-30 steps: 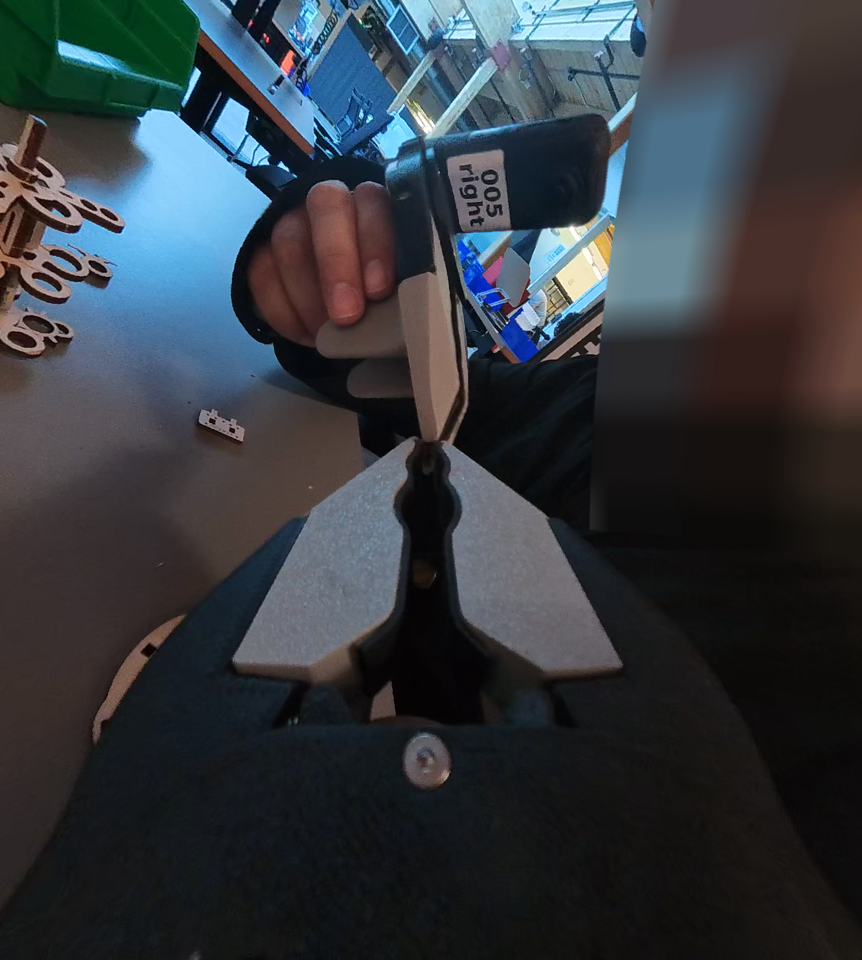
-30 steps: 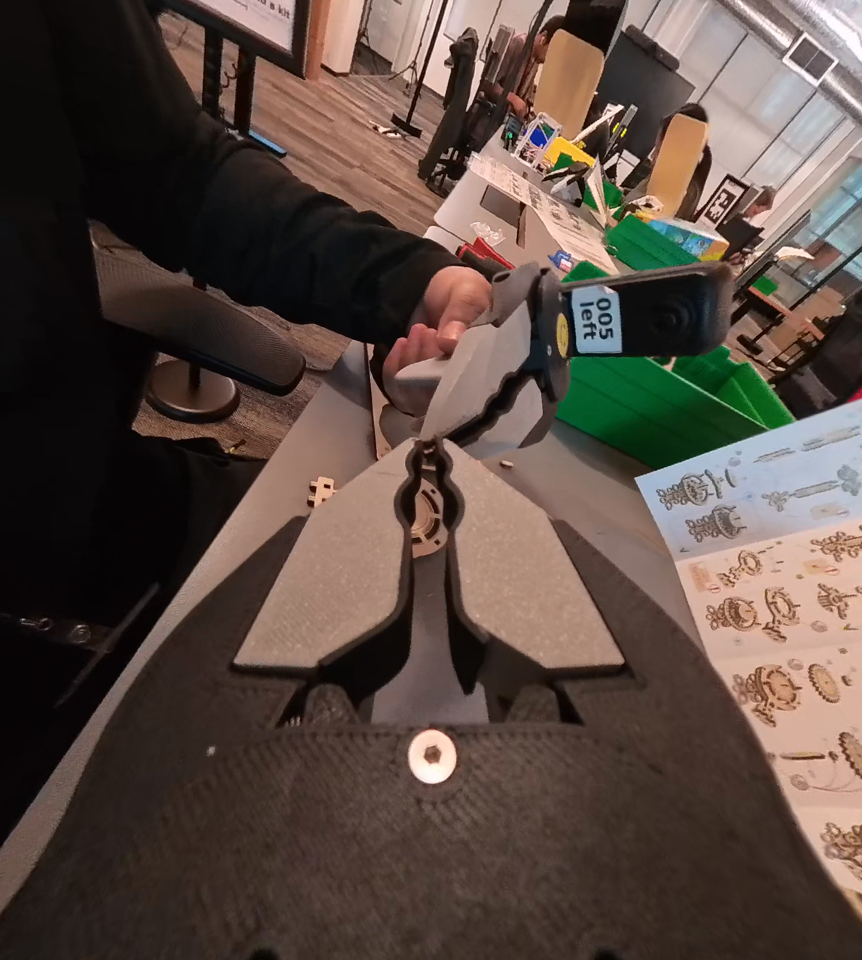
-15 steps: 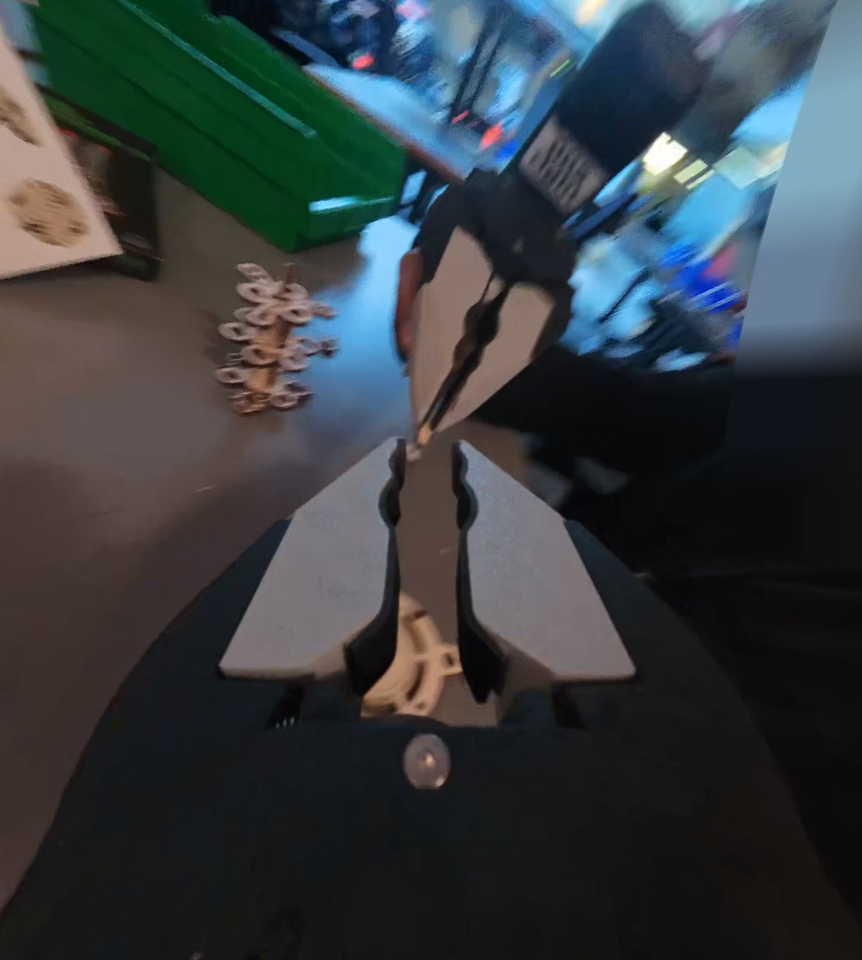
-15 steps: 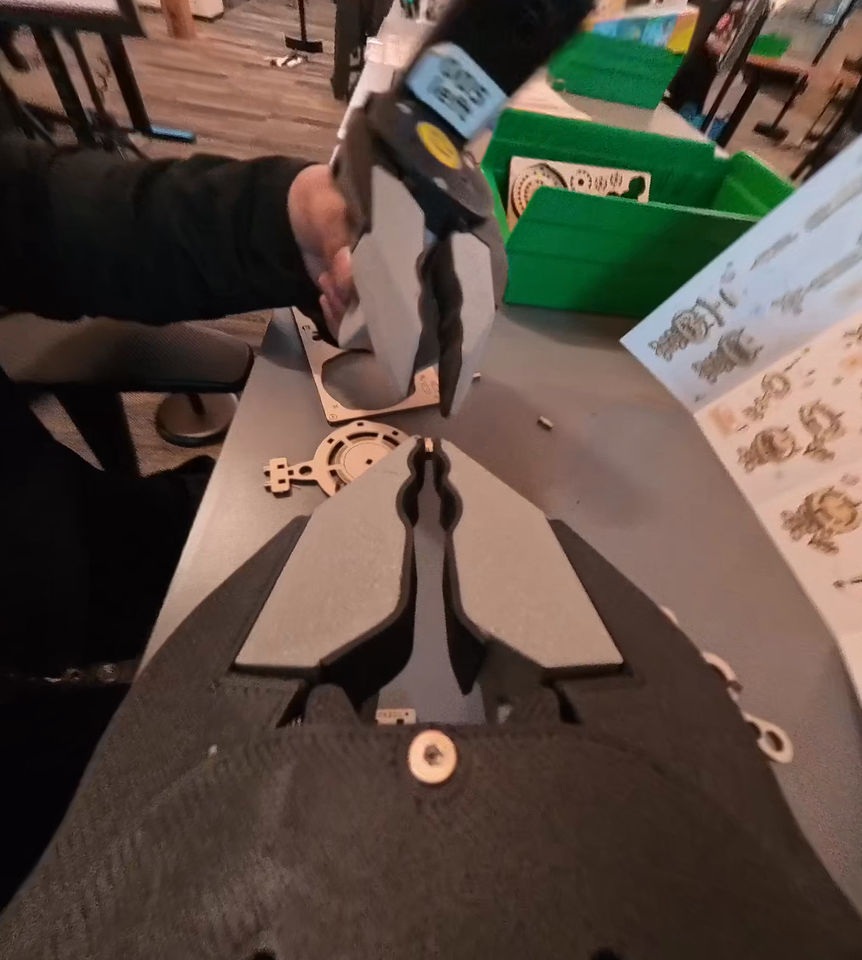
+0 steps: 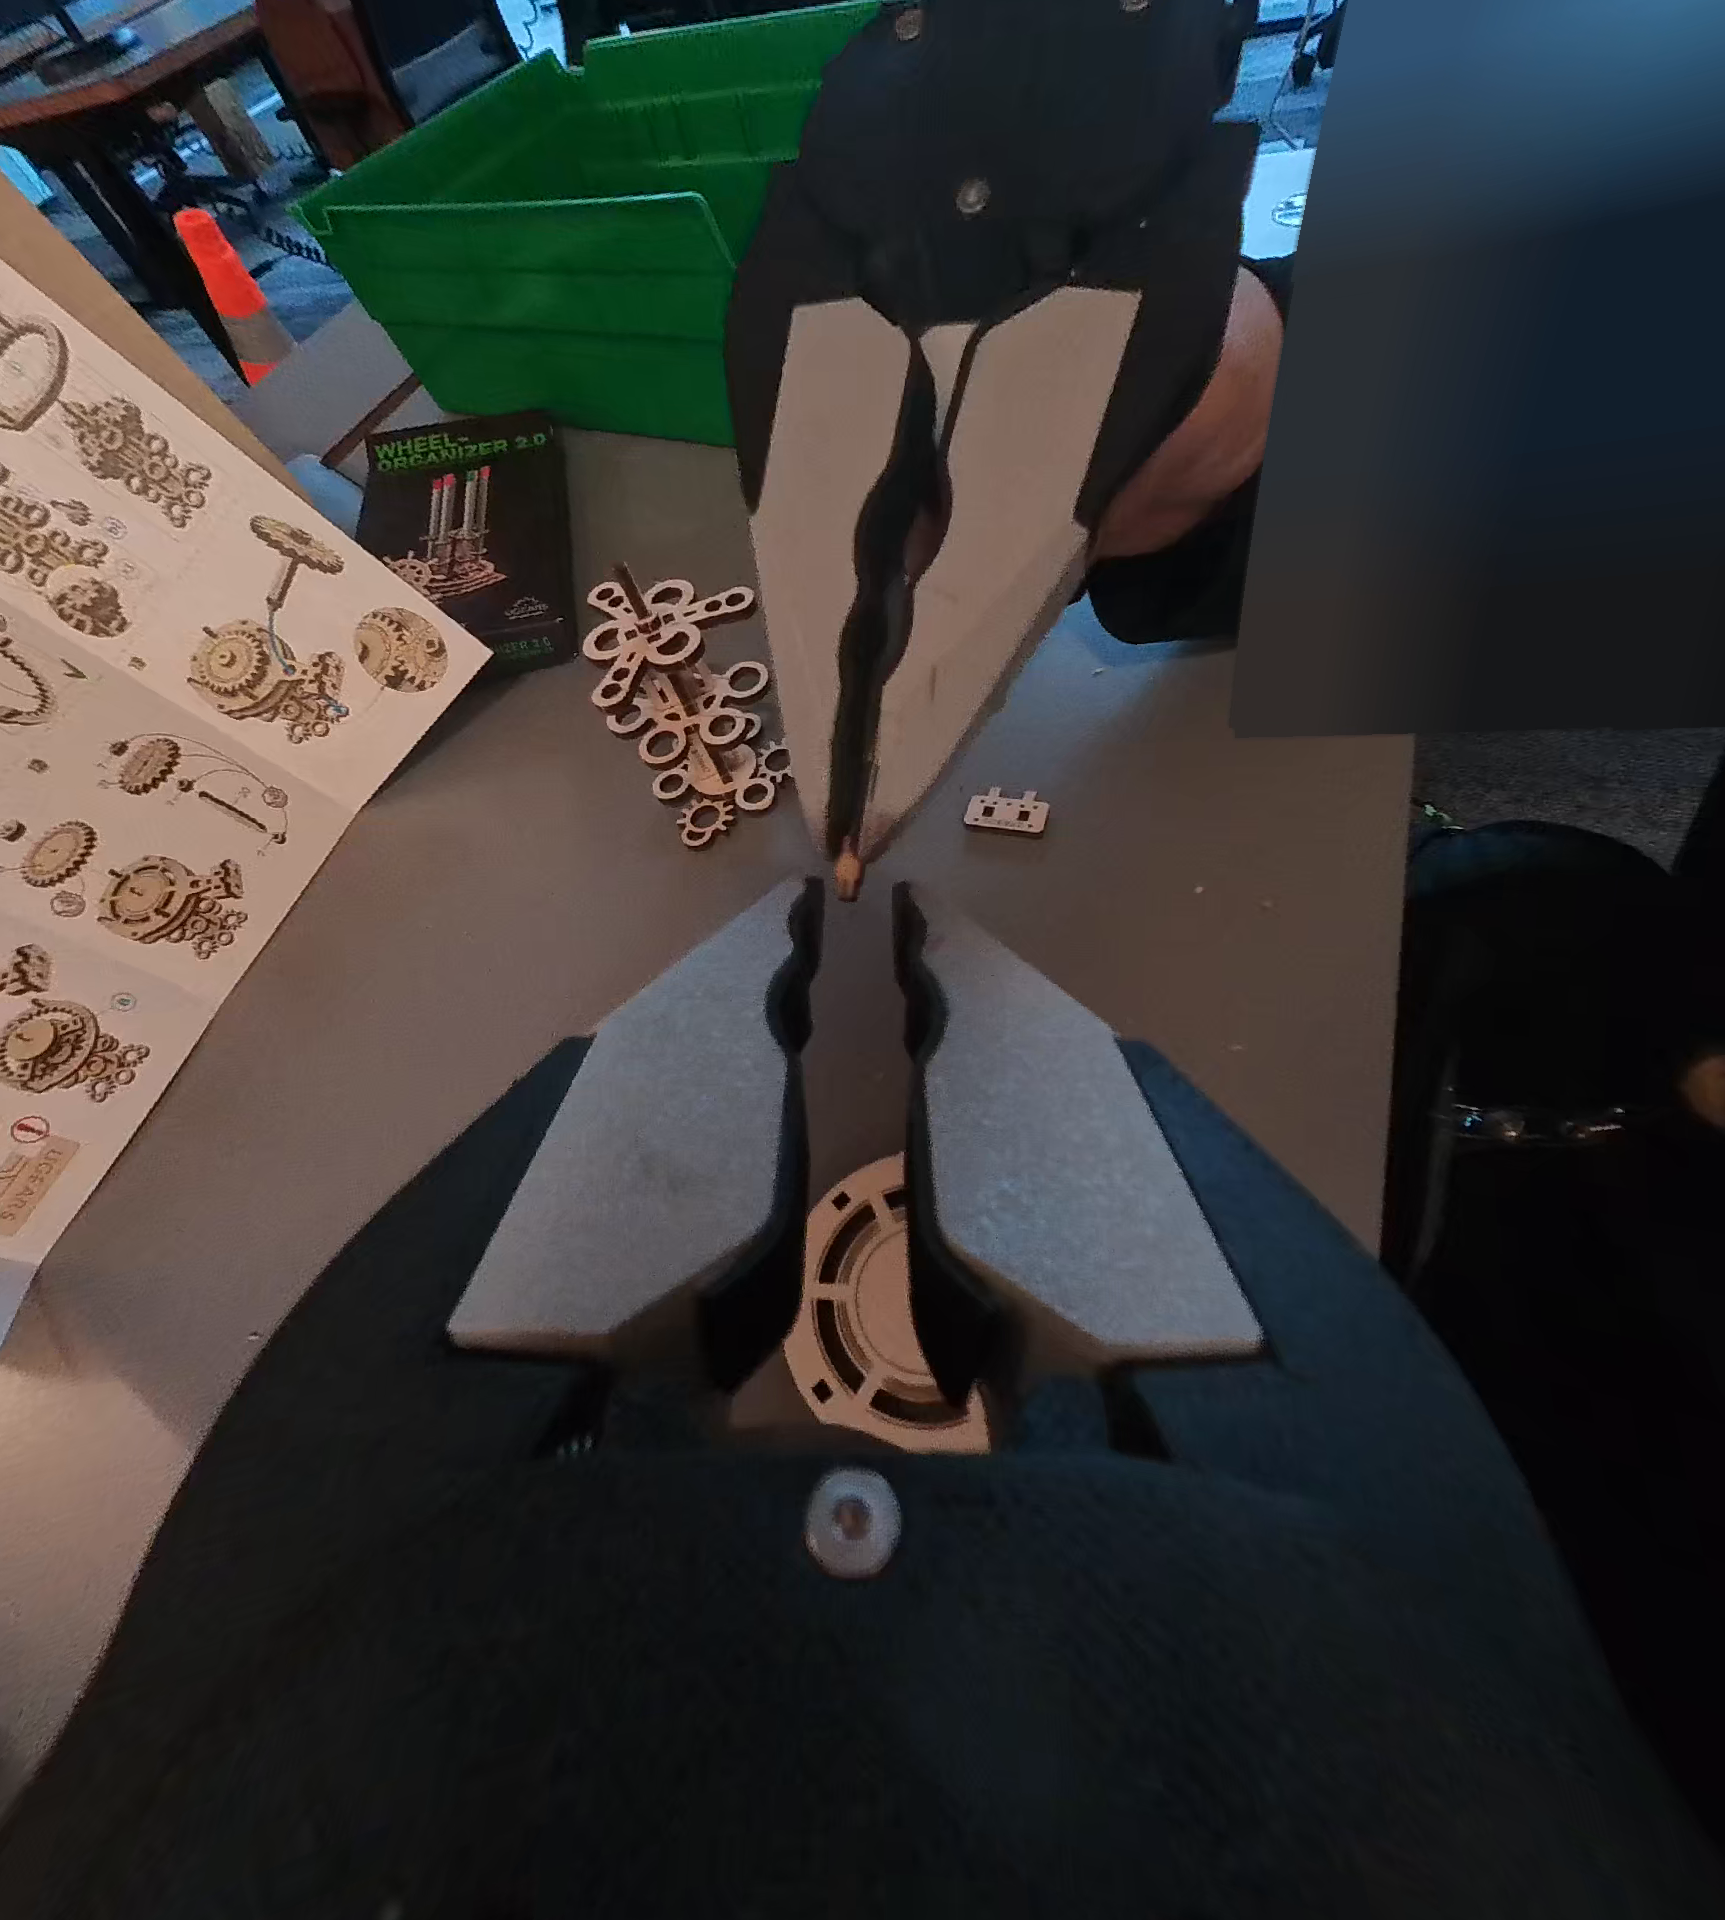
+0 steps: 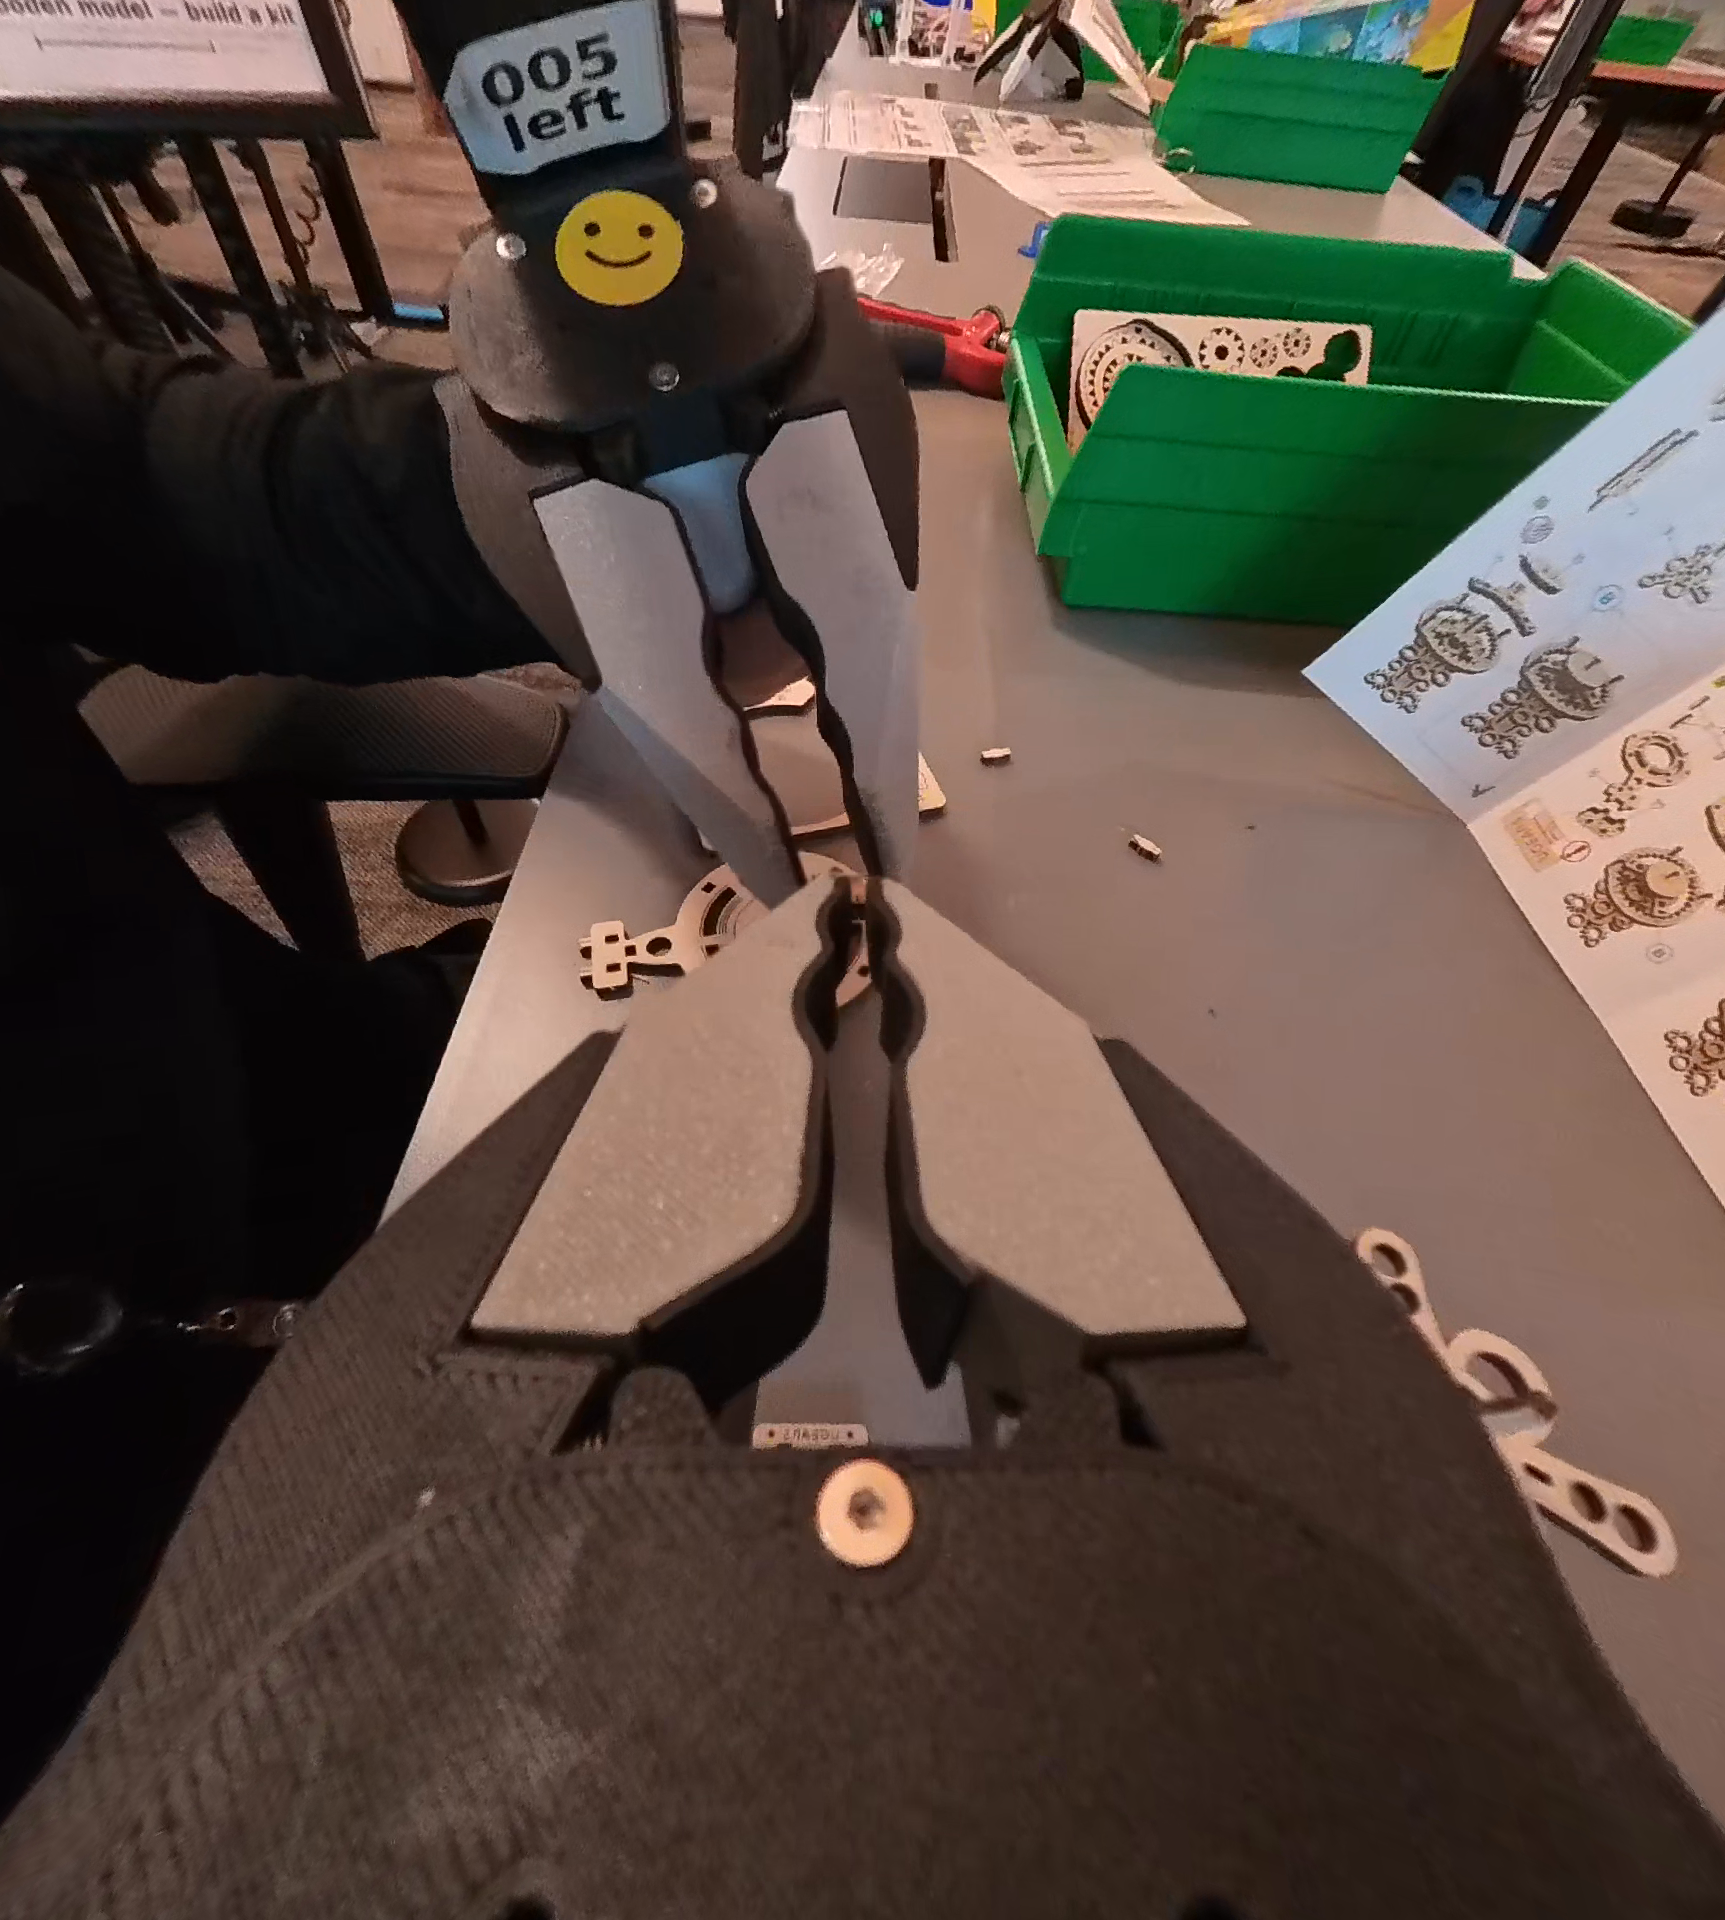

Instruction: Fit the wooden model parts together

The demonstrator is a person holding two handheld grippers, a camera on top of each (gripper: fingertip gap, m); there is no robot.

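Currently your right gripper [image 5: 850, 847] pinches a small wooden peg [image 5: 849, 881], long axis pointing at your left gripper [image 5: 847, 896]. Left jaws stand apart, empty, tips just beside the peg; the round slotted disc [image 5: 863, 1314] lies nearer, beneath them.

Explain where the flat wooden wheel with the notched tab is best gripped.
Grip the notched tab, which sticks out from the wheel toward the table edge. The part lies flat, so its rim offers little purchase; come in low from that edge, probably with the open left gripper, since the right gripper pinches a small peg.
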